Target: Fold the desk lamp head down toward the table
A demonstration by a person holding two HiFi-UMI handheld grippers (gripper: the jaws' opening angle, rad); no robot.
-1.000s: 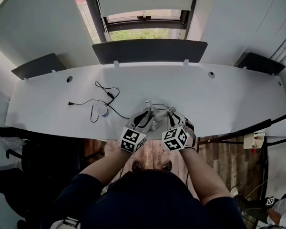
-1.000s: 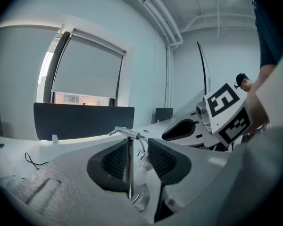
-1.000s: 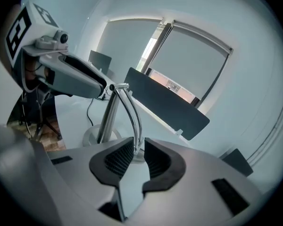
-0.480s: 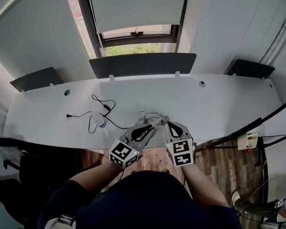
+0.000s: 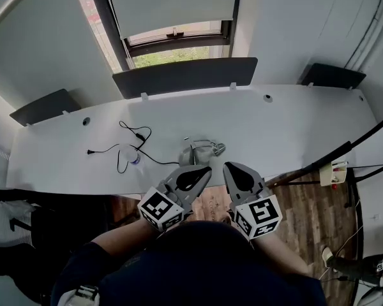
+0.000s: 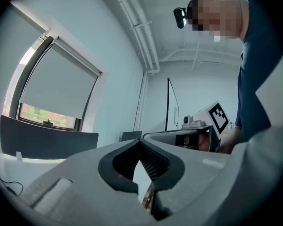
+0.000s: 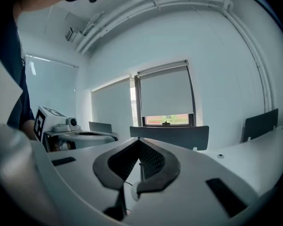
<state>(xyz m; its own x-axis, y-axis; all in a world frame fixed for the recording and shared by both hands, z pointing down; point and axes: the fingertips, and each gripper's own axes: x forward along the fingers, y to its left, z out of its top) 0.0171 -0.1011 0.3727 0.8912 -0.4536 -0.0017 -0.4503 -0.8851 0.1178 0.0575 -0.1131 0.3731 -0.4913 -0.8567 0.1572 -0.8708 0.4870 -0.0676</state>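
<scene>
Both tools are shut and empty: left gripper (image 5: 206,169) and right gripper (image 5: 228,166) have just been closing, jaws now meeting on nothing, side by side off the front edge of the desk (image 5: 293,126). Just beyond their tips sits the desk lamp (image 5: 201,150), near that front edge, looking low already. Probably light, stiff at its hinges, base apt to slide: steady the base, take the head near its end. Its joints are too small to read, and neither gripper view shows it.
</scene>
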